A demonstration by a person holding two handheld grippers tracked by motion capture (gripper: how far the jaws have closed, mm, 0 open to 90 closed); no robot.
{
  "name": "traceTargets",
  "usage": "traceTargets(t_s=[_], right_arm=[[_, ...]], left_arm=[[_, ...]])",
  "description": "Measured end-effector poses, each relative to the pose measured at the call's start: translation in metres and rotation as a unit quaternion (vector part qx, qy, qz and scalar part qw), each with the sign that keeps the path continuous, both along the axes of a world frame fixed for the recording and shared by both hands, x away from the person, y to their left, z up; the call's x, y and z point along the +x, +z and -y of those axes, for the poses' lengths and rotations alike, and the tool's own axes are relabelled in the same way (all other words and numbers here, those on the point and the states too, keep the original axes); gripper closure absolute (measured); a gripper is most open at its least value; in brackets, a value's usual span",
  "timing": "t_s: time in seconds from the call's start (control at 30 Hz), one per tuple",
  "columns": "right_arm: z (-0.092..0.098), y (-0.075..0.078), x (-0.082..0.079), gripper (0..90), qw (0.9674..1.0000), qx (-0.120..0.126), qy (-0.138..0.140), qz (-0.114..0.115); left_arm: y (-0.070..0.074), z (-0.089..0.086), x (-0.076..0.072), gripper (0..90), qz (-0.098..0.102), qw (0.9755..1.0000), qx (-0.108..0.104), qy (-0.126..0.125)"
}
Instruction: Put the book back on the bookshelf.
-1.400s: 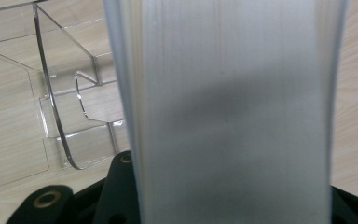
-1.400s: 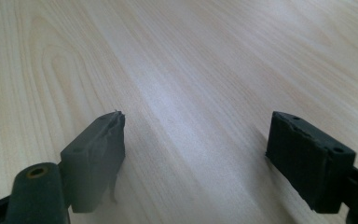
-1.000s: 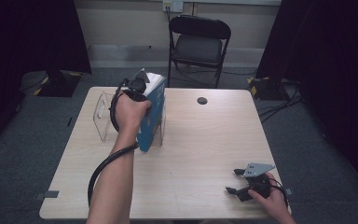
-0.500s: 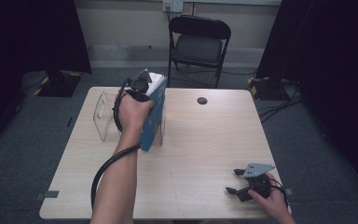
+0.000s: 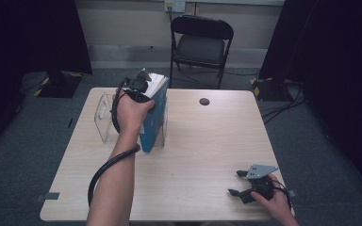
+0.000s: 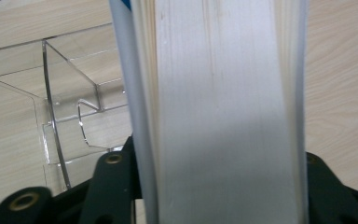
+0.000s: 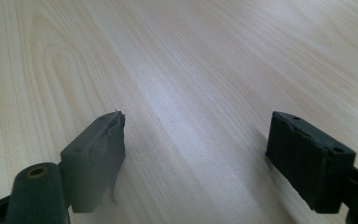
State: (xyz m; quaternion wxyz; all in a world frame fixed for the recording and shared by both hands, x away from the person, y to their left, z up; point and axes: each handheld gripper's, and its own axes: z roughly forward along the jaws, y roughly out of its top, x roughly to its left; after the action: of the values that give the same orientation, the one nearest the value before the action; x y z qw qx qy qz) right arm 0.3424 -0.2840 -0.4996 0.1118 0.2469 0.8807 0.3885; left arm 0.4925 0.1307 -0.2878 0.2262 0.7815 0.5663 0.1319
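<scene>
We're standing a thick blue book (image 5: 151, 117) upright in the clear plastic stand (image 5: 104, 115) on the left half of the table (image 5: 202, 155). The left gripper (image 5: 139, 87) sits on the book's top edge. Its jaws have just been opening, with the page block (image 6: 223, 112) between them. In the left gripper view the black jaws flank the book closely, but we can't tell if the pads press on it or have let go.

The right gripper (image 5: 245, 186) rests at the near right of the table, well apart from the book, jaws spread wide with bare wood between them.

To finish well, our judgement: open the left jaws slowly and straight, no twist, so the tall book doesn't tip. Check it leans on the stand's divider before lifting away, and lift straight up. The right gripper could steady the cover if it wobbles.

Materials:
- The book has a glossy blue cover and cream page edges with fine lines. It is a heavy-looking slab.
- The stand is thin see-through acrylic with curved cut-outs and sharp edges, likely slippery.
- The table is smooth pale wood-grain laminate.
- The jaw pads are matte black, and one on the right gripper looks frayed.
</scene>
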Motion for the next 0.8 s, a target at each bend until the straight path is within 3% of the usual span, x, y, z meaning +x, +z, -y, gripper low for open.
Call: traceTargets(t_s=[0.1,0.37,0.53,0.8], right_arm=[[0.000,0.000,0.000,18.9,1.0000,0.000,0.000,0.000],[0.000,0.000,0.000,18.9,1.0000,0.000,-0.001,0.000],[0.000,0.000,0.000,18.9,1.0000,0.000,-0.001,0.000],[0.000,0.000,0.000,18.9,1.0000,0.000,-0.001,0.000]], left_arm=[[0.002,-0.004,-0.004,47.5,0.011,0.9999,-0.012,-0.004],[0.001,-0.014,-0.011,37.0,0.013,0.9993,-0.027,-0.021],[0.002,-0.019,-0.018,30.8,0.022,0.9978,-0.054,-0.032],[0.004,-0.021,-0.030,24.6,0.030,0.9955,-0.076,-0.048]])
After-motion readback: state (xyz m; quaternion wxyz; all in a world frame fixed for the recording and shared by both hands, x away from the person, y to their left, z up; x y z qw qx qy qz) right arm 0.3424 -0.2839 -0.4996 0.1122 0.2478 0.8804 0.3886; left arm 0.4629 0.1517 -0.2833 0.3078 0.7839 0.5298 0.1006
